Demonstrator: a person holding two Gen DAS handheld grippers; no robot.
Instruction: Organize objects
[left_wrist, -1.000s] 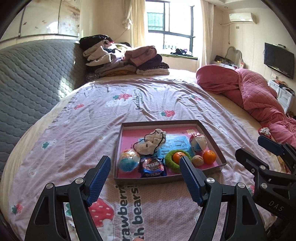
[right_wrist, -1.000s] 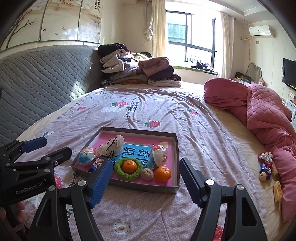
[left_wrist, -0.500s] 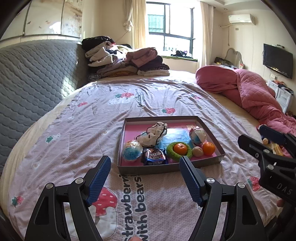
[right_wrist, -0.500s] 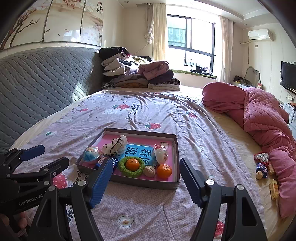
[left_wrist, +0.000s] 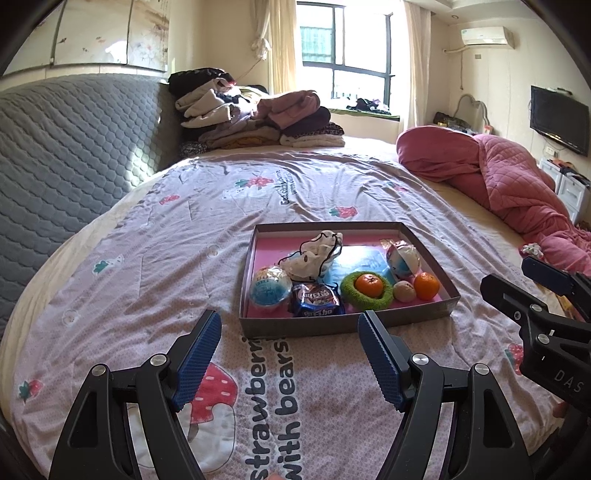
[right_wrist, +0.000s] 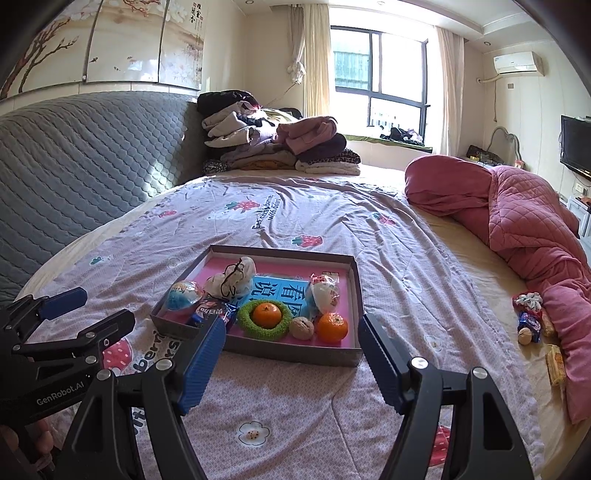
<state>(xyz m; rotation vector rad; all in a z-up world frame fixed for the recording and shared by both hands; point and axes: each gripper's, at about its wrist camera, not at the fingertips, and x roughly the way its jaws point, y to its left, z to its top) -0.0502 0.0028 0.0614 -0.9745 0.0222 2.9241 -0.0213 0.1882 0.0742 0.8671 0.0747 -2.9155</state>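
A shallow grey box with a pink floor (left_wrist: 424, 236) (right_wrist: 354, 280) lies on the bedspread. Inside it are a green ring (left_wrist: 365, 295) (right_wrist: 245, 321) with an orange in it, a second orange (left_wrist: 426, 285) (right_wrist: 332, 327), a walnut (left_wrist: 403, 291) (right_wrist: 301, 327), a blue snack packet (left_wrist: 316, 300), two foil-wrapped balls (left_wrist: 269, 286) (left_wrist: 402, 256) and a white pouch (left_wrist: 314, 254). My left gripper (left_wrist: 290, 354) is open and empty, short of the box's near wall. My right gripper (right_wrist: 291, 358) is open and empty too, near the box's front edge.
Loose snacks and a walnut (right_wrist: 524, 336) lie on the sheet at the right beside a pink quilt (right_wrist: 535, 229). Folded clothes (right_wrist: 273, 147) are piled at the head of the bed, against a grey padded headboard (right_wrist: 74, 155). A television (left_wrist: 559, 120) hangs on the right wall.
Both grippers have drawn back and risen, so the box looks smaller and farther off. The things in the box have stayed put, and both grippers stay open.
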